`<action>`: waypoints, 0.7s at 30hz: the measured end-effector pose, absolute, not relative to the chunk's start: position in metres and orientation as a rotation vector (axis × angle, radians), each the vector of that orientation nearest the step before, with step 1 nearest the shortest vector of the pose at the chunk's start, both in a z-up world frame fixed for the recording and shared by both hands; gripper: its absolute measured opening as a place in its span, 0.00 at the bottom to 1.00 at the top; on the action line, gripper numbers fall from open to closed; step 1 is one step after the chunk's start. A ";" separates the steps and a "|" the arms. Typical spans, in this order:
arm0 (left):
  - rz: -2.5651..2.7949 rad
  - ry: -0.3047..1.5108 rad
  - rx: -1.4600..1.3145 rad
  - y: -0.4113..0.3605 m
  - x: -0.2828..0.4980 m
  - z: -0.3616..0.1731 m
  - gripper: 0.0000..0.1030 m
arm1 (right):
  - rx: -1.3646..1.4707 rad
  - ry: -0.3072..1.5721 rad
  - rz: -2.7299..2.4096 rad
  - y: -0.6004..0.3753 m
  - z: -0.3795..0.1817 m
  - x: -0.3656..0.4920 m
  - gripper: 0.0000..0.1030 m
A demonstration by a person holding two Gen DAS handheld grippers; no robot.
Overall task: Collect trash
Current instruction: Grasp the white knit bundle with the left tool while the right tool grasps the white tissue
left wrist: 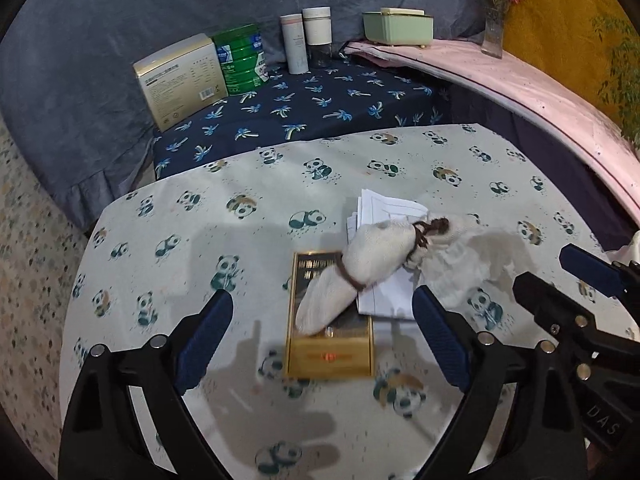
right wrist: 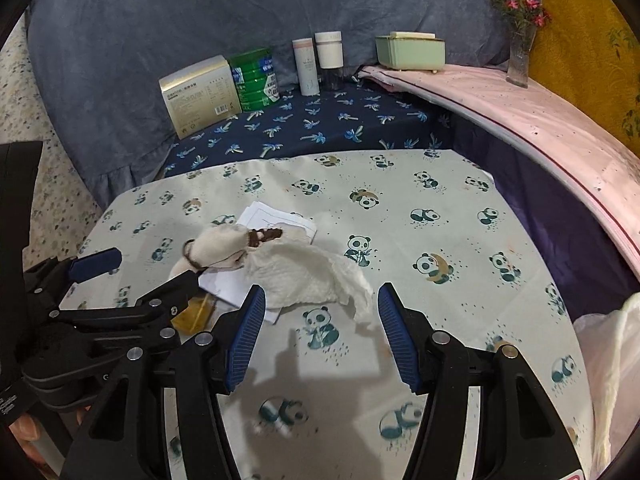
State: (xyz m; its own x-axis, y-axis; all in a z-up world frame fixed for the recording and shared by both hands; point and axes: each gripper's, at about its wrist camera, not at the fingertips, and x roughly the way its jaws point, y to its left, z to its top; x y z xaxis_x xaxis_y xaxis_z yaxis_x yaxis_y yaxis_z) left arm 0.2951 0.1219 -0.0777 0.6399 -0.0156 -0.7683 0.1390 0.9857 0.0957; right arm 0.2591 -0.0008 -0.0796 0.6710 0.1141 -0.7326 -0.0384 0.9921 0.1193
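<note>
White knitted sock (left wrist: 352, 276), crumpled tissue (right wrist: 308, 276), glossy gold box (left wrist: 330, 344)

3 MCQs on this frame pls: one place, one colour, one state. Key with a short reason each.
1. Where does the white sock lie?
A. partly on the gold box
B. beside the green can
C. on the pink shelf

2. What colour is the can at the back?
A. red
B. green
C. yellow

3. How do the two grippers stand?
A. both shut on trash
B. left shut, right open
C. both open, holding nothing

Key:
1 A, the sock's toe end overlaps the gold box in the left wrist view.
2 B, it stands green next to the beige carton.
3 C, the left gripper and the right gripper show wide gaps; the crumpled tissue lies free on the panda cloth.
</note>
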 end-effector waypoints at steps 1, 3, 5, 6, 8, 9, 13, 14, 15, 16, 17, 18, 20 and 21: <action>-0.095 0.880 0.150 0.120 0.302 -0.081 0.81 | 0.101 0.838 0.086 -0.003 -0.084 0.265 0.56; -0.104 0.892 0.142 0.119 0.311 -0.087 0.77 | 0.106 0.849 0.090 -0.005 -0.092 0.273 0.54; -0.117 0.910 0.141 0.116 0.319 -0.094 0.69 | 0.106 0.864 0.100 -0.006 -0.100 0.281 0.48; -0.125 0.918 0.140 0.115 0.322 -0.096 0.61 | 0.106 0.872 0.107 -0.005 -0.104 0.285 0.41; -0.159 0.941 0.127 0.113 0.325 -0.100 0.43 | 0.103 0.882 0.114 -0.004 -0.109 0.288 0.27; -0.165 0.947 0.131 0.111 0.325 -0.101 0.38 | 0.105 0.883 0.116 -0.003 -0.110 0.288 0.15; -0.155 0.936 0.130 0.108 0.319 -0.094 0.22 | 0.145 0.862 0.109 -0.009 -0.108 0.281 0.03; -0.153 0.932 0.120 0.108 0.316 -0.089 0.22 | 0.151 0.850 0.102 -0.012 -0.105 0.277 0.03; -0.149 0.927 0.113 0.108 0.313 -0.086 0.21 | 0.160 0.834 0.098 -0.015 -0.099 0.272 0.03; -0.147 0.923 0.107 0.108 0.309 -0.081 0.21 | 0.165 0.819 0.091 -0.018 -0.093 0.267 0.03; -0.144 0.916 0.102 0.107 0.304 -0.075 0.21 | 0.171 0.802 0.081 -0.023 -0.085 0.261 0.03; -0.145 0.909 0.100 0.107 0.300 -0.070 0.21 | 0.177 0.793 0.079 -0.026 -0.079 0.257 0.03; -0.148 0.895 0.094 0.103 0.290 -0.058 0.21 | 0.180 0.765 0.062 -0.035 -0.062 0.245 0.03; -0.155 0.888 0.091 0.101 0.284 -0.051 0.21 | 0.179 0.752 0.055 -0.039 -0.054 0.240 0.03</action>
